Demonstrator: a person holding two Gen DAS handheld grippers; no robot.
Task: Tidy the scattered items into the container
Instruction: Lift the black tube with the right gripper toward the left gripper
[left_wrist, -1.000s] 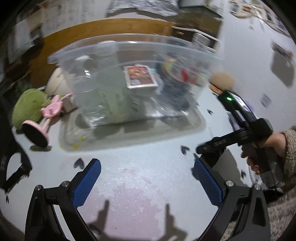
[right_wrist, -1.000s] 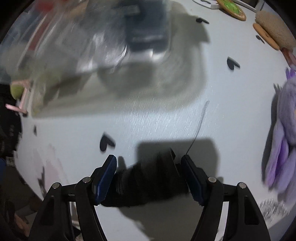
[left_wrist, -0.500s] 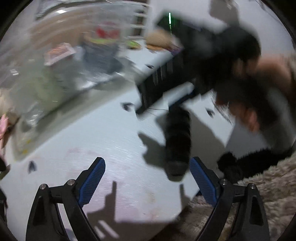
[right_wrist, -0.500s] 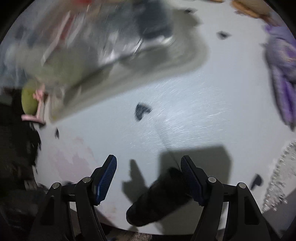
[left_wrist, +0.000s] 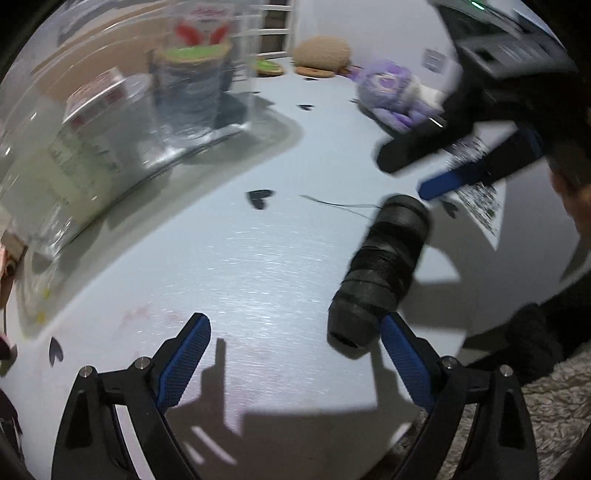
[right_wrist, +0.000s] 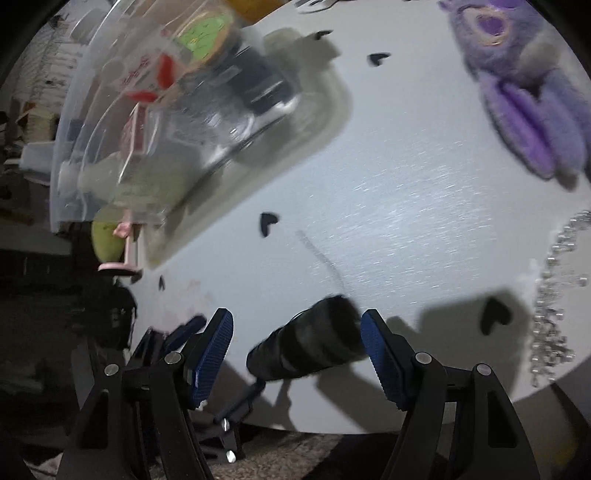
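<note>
A black spool of thread (left_wrist: 384, 269) lies on its side on the white table (left_wrist: 258, 258), a loose thread end trailing from it. My left gripper (left_wrist: 295, 358) is open just above the table, and the spool's near end lies by its right finger. My right gripper (right_wrist: 297, 356) is also open; the spool (right_wrist: 310, 347) lies below and between its pads with a gap at the left pad. In the left wrist view the right gripper (left_wrist: 402, 173) hangs beyond the spool. The clear plastic bin (left_wrist: 110, 129) (right_wrist: 110, 122) stands at the far left, with several items inside.
A purple plush toy (left_wrist: 391, 92) (right_wrist: 524, 92) lies at the far right. A silvery bead chain (right_wrist: 554, 314) is near the table's right edge. A pink stand and a green ball (right_wrist: 107, 240) sit left of the bin. Black heart marks (left_wrist: 260, 197) dot the table; a shaggy rug (left_wrist: 535, 424) lies below.
The left gripper has sunk and swung right, so the spool now lies by its right finger. The spool, which filled the right gripper's gap a second ago, now lies loose on the table.
</note>
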